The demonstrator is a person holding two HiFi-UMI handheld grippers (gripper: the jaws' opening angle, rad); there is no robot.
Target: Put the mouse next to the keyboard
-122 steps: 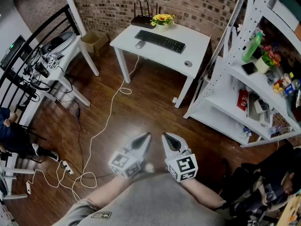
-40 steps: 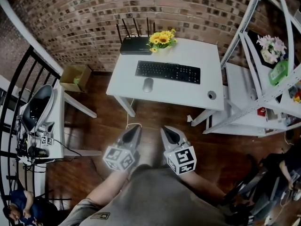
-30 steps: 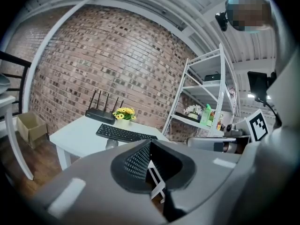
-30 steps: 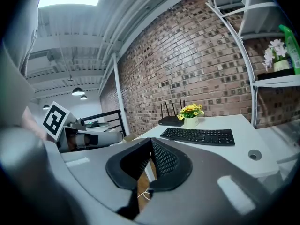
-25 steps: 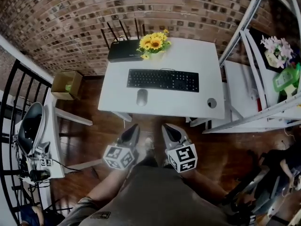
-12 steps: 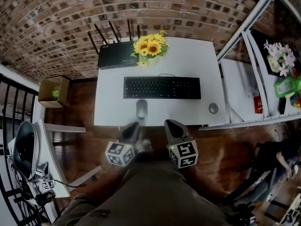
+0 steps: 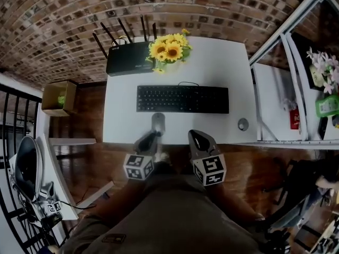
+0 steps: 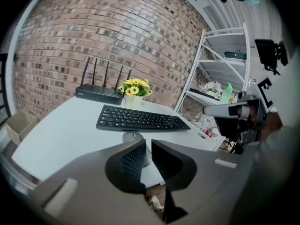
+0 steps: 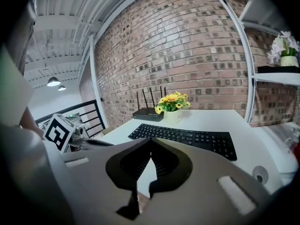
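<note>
White rectangular desk [image 7: 222, 62] carries a long black keyboard [image 7: 183, 99]. Small grey oval mouse [image 7: 158, 123] lies just nearside of the keyboard's left half. Left tool [image 7: 153, 137] jaws together, empty, near the mouse. Right tool [image 7: 195, 137] jaws together, empty, nearside of the keyboard's middle.

Black router [image 7: 128, 63] and yellow flowers [image 7: 168, 49] sit along the far edge of the white desk [image 7: 225, 62], brick wall [image 7: 212, 9] behind, metal shelving [image 7: 273, 99] off right, cardboard box [image 7: 55, 97] left.
</note>
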